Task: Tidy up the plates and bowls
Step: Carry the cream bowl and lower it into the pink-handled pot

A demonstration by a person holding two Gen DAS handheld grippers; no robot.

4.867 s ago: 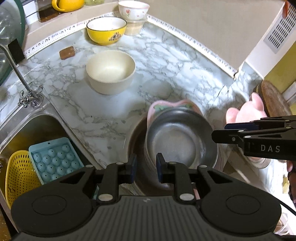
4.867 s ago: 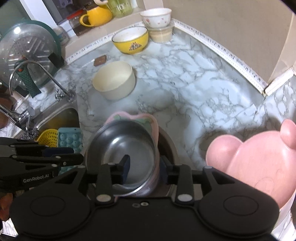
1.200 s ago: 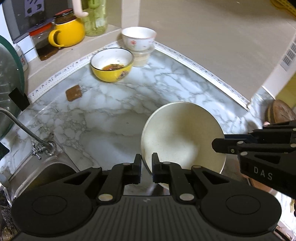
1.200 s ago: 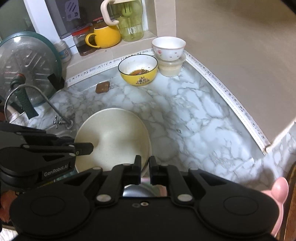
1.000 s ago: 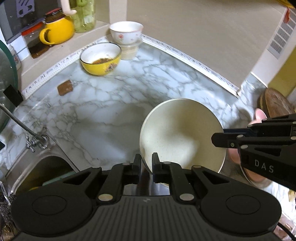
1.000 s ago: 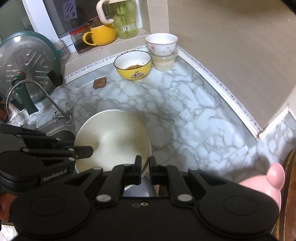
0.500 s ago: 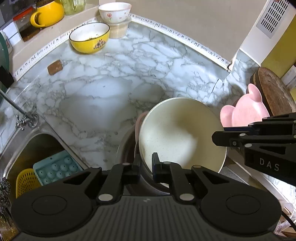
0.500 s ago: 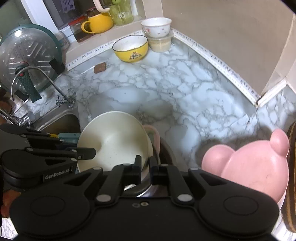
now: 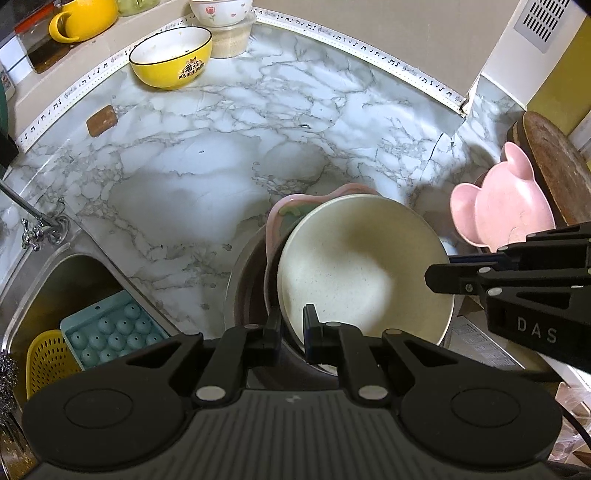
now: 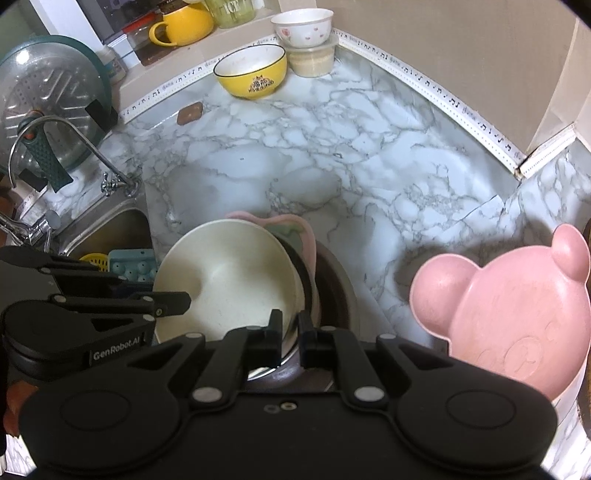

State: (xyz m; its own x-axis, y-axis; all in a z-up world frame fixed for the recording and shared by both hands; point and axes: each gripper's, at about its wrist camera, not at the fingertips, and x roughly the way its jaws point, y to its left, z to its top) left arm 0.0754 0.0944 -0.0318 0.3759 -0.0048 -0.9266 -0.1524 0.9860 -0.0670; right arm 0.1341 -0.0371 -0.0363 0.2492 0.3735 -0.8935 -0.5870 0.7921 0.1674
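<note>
A cream bowl (image 9: 362, 266) (image 10: 229, 273) is held between both grippers over a stack near the counter's front edge. My left gripper (image 9: 292, 317) (image 10: 186, 299) is shut on its near-left rim. My right gripper (image 10: 290, 321) (image 9: 430, 275) is shut on the opposite rim. Under the bowl, a pink plate (image 9: 280, 218) (image 10: 299, 229) and a steel bowl's rim (image 10: 291, 354) peek out, all inside a dark round pot (image 9: 243, 280) (image 10: 340, 295). Whether the cream bowl rests on the stack I cannot tell.
A pink bear-shaped plate (image 9: 498, 218) (image 10: 509, 314) lies to the right, beside a round wooden board (image 9: 554, 166). A yellow bowl (image 9: 171, 57) (image 10: 251, 72) and a white flowered bowl (image 9: 221, 9) stand at the back. The sink (image 9: 74, 280) on the left holds a blue tray (image 9: 110, 328) and a yellow basket (image 9: 48, 362).
Both grippers have come down and toward the front edge with the cream bowl. It now sits over the steel bowl and pink plate, which were hidden a second ago.
</note>
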